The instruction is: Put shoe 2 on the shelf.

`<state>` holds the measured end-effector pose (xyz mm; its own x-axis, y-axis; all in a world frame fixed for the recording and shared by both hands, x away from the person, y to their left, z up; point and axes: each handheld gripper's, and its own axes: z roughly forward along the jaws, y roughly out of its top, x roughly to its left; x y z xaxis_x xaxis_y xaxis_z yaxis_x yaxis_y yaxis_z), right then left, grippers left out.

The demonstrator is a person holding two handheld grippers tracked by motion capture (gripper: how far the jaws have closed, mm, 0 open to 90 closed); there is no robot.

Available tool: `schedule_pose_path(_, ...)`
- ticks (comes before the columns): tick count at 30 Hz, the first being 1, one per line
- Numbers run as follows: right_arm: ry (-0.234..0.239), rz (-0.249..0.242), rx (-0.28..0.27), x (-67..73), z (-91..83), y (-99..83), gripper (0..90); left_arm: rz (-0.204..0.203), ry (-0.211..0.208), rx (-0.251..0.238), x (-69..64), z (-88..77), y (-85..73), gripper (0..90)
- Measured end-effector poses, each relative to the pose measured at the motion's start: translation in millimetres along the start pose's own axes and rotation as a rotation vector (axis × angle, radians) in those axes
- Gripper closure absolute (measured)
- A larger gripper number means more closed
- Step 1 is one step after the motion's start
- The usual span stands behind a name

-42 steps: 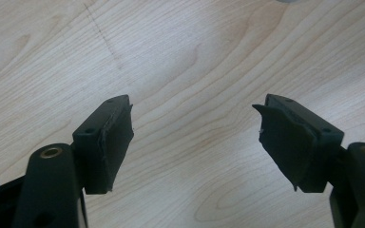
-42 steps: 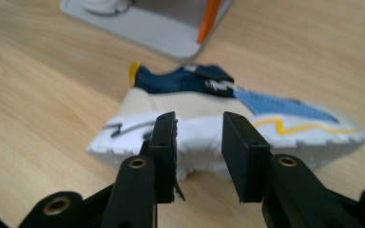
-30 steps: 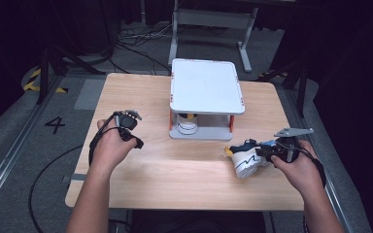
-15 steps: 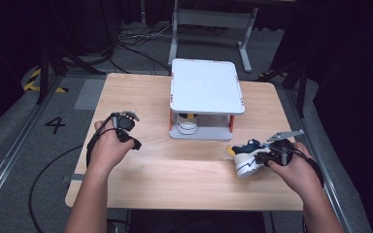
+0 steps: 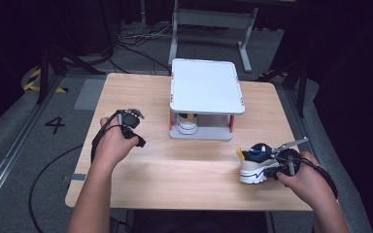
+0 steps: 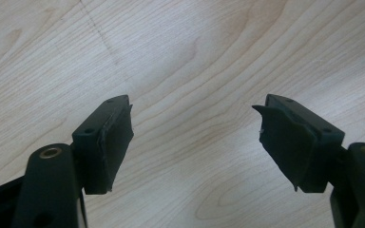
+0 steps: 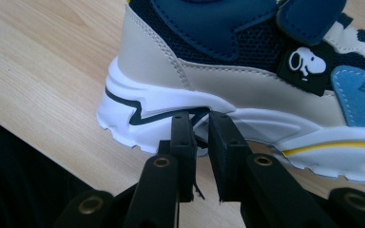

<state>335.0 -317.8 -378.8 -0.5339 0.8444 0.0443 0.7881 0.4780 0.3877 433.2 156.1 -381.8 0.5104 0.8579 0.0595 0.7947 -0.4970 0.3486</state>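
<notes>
A white, beige and navy sneaker (image 5: 253, 165) stands upright on the wooden table (image 5: 184, 170) near its front right. My right gripper (image 5: 272, 170) is at its heel side. In the right gripper view the sneaker (image 7: 209, 71) is very close, and my right gripper (image 7: 200, 116) has its tips at the white sole. Its jaws have just been closing. A slim gap is left, with nothing pinched between them. My left gripper (image 5: 135, 115) hovers at the table's left. In the left gripper view this gripper (image 6: 192, 128) is wide open over bare wood (image 6: 195, 47).
A white two-level stand (image 5: 205, 86) sits at the table's middle back, with a second white shoe (image 5: 187, 124) on its lower shelf. Cables and a metal frame lie on the dark floor beyond. The front table edge runs just under the person's right hand.
The right hand has shifted slightly toward the near right beside the sneaker, which stays on the table. The left hand has kept still.
</notes>
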Motion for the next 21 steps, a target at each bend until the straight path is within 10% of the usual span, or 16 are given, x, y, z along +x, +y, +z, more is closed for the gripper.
schedule_pose_path(10, 0.055, 0.02, 0.208, -1.1, 11.9, -9.6, 82.3, 0.015, -0.008, -0.008, -2.4, 0.5, 6.3, 26.9)
schedule_pose_path(21, 0.1, 0.044, 0.24, -5.1, 42.7, -8.5, 74.3, 0.005, -0.012, -0.014, 0.8, -0.5, 5.7, 26.9)
